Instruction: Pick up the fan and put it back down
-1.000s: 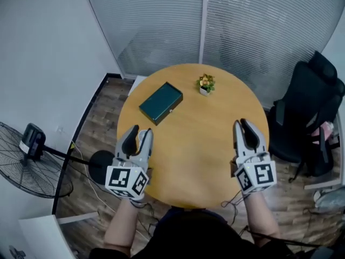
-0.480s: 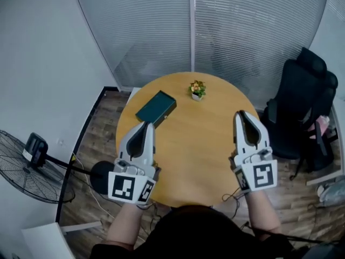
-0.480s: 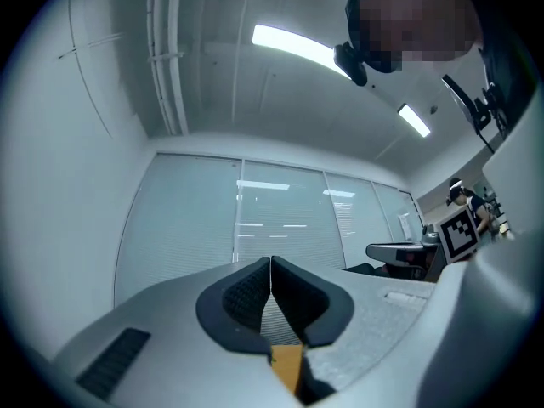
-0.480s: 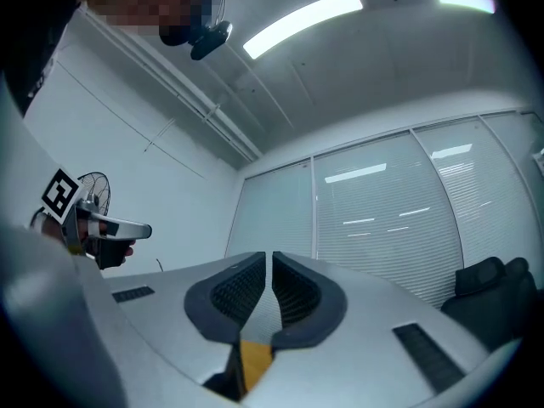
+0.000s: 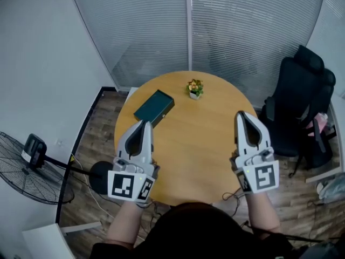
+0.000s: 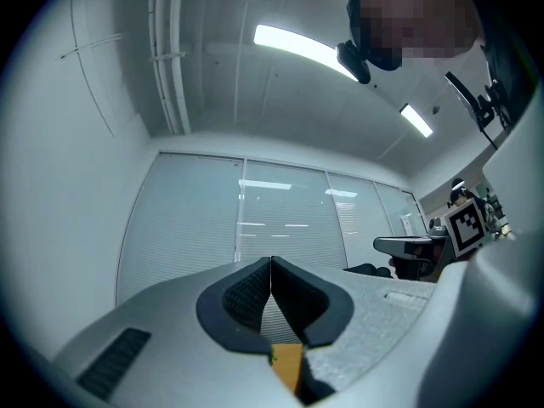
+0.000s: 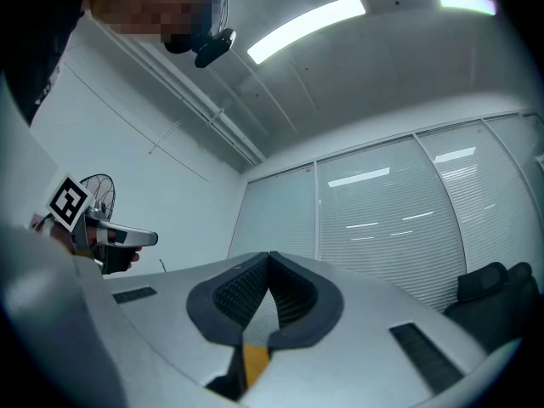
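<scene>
From the head view, the fan (image 5: 33, 169) stood on the wooden floor (image 5: 94, 128) to the left of the round worktop (image 5: 197, 144), close to the white wall. Its wire cage faced that wall and its dark base sat just beside the worktop's edge, and neither gripper touched it. The left gripper (image 5: 144, 123) and the right gripper (image 5: 243, 114) were held above the near half of the worktop, one to each side, both pointing away from the person. On the far half lay a dark green box (image 5: 154, 107) and, apart from it, a small potted plant (image 5: 194, 88). A black office chair (image 5: 299, 109) stood to the right, before the blinds (image 5: 242, 31). Only the gripper views settled how the fingers stood. In the left gripper view the left gripper (image 6: 270, 263) had its fingers (image 6: 246, 294) pressed together at the tips with nothing between them. That view also caught the ceiling lights (image 6: 306, 48) and the other gripper's marker cube (image 6: 466, 225), but not the fan. In the right gripper view the right gripper (image 7: 269, 258) had just been closing, and its fingers (image 7: 242, 291) met with nothing held. There the top of the fan's cage (image 7: 99, 187) peeped out at the far left behind the left gripper's marker cube (image 7: 68, 201), while the chair's back (image 7: 497, 286) showed at the lower right.
</scene>
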